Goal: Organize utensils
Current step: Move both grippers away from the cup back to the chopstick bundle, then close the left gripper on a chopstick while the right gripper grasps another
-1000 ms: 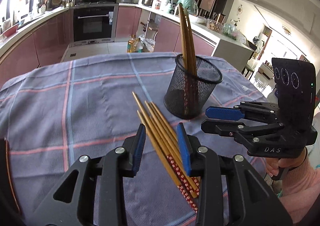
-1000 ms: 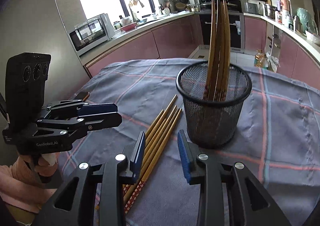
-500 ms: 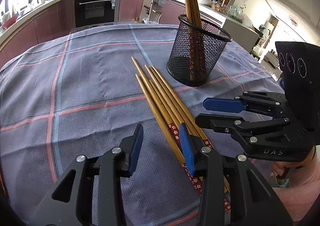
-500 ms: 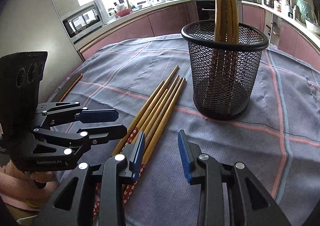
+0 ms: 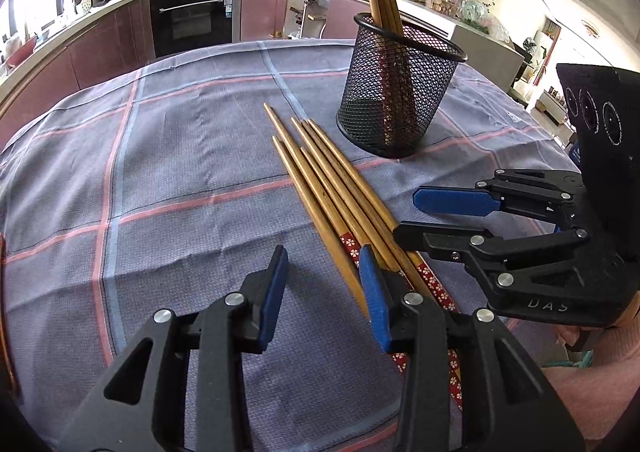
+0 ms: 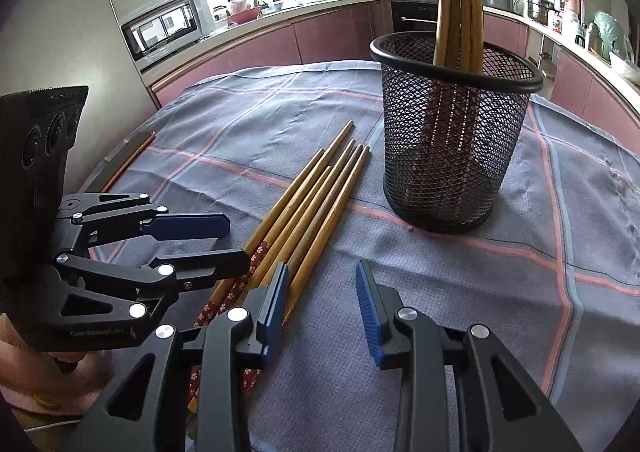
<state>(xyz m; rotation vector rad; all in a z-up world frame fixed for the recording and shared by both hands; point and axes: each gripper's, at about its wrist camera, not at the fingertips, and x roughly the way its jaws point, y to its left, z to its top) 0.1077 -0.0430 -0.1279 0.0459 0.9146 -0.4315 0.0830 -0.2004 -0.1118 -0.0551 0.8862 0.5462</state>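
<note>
Lying loose on the plaid tablecloth (image 5: pixel 180 156) is a bundle of six wooden chopsticks (image 5: pixel 320 188), side by side and touching, tapered tips toward the far edge of the tabletop, red flower-patterned ends toward the near edge. Just beyond the tips and a little to their right stands a black wire-mesh holder (image 5: pixel 394 92), upright, apart from the bundle. Four more chopsticks (image 6: pixel 456 12) already stand inside it, leaning against the rim, thin ends up.

Left gripper (image 5: pixel 324 292): jaws apart, blue pads not pressing on anything. Its right finger (image 5: pixel 374 302) sits over the leftmost stick of the bundle; whether it touches cannot be told. Bare cloth shows in the gap between the pads.

Right gripper (image 6: pixel 322 304): jaws likewise apart, nothing clamped. Its left finger (image 6: pixel 274 310) overlaps the right side of the bundle near the patterned ends; contact cannot be told. Cloth only between the pads.

Both grippers hang low over the near end of the bundle, one on each side, angled downward. Each shows in the other's view, jaws turned sideways there, a pink sleeve (image 5: pixel 592 384) below the right one.

Kitchen counters, an oven (image 5: pixel 192 18) and a microwave (image 6: pixel 164 28) lie beyond the table.
</note>
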